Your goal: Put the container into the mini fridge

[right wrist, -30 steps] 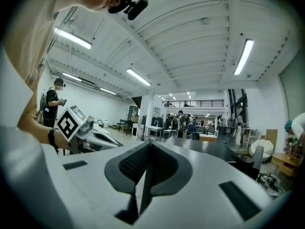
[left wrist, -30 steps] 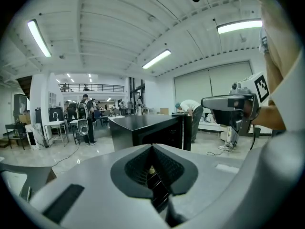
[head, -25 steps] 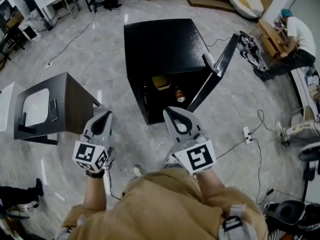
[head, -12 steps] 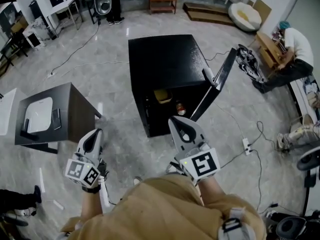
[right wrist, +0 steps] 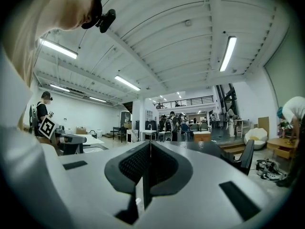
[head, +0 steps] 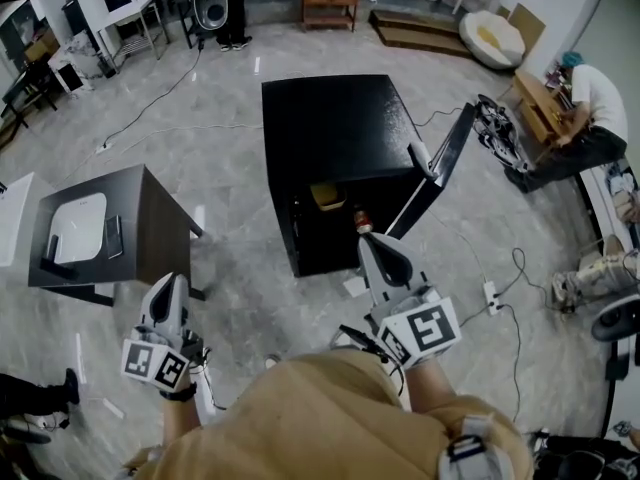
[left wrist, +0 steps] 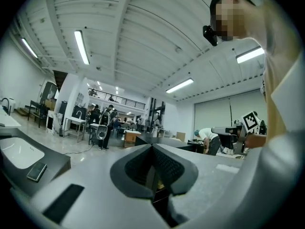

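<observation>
Yr left gripper (head: 172,286) & right gripper (head: 370,243) are both closed tight, empty. Container (head: 327,195) sits inside mini fridge (head: 335,128) at 12; door (head: 445,163) stands open at 1, floor (head: 250,268) free at 11

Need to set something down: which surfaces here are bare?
The black mini fridge's flat top is bare. The dark grey side table is mostly taken by a white tray and a phone. Inside the fridge, a yellow container and a red can crowd the shelf.
</observation>
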A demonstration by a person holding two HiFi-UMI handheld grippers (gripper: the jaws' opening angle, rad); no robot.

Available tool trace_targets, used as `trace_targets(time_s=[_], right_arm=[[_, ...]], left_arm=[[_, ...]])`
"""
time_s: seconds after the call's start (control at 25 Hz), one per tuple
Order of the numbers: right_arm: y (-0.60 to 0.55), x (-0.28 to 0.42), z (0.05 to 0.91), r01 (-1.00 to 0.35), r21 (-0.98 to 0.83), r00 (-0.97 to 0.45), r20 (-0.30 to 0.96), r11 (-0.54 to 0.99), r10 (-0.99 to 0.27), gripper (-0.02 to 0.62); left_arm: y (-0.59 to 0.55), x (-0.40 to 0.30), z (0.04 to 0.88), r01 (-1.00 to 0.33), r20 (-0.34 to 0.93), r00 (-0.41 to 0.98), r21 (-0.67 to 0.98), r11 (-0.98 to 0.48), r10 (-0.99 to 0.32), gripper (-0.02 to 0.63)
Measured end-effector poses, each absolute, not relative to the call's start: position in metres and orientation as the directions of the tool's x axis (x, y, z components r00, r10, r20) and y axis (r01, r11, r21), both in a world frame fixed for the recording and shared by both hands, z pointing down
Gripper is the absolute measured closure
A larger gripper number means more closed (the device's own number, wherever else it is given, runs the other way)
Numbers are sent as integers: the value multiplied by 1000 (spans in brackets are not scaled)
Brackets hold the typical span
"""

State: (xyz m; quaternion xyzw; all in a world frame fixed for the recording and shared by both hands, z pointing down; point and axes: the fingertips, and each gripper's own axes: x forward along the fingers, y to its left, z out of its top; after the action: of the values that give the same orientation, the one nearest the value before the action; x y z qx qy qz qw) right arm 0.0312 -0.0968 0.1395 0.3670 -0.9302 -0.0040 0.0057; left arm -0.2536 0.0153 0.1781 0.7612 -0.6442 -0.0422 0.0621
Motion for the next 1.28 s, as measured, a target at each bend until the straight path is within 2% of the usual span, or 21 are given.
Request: trace_targets(time_s=[0.2, 0.6, 1.28], right_arm=[[-104, 34, 141, -685, -1, -728, 31, 728, -685, 594], [-107, 41, 134, -701, -23, -713, 35, 713, -700, 594], [-119, 85, 107, -810, -13, -585, -22, 586, -810, 594]], left_arm=[[25, -268, 172, -981, 4, 111, 159, -109, -994, 604], [29, -272, 167, -984, 6, 91, 154, -89, -996, 604], [23, -272, 161, -971, -35, 120, 205, -125, -992, 604]])
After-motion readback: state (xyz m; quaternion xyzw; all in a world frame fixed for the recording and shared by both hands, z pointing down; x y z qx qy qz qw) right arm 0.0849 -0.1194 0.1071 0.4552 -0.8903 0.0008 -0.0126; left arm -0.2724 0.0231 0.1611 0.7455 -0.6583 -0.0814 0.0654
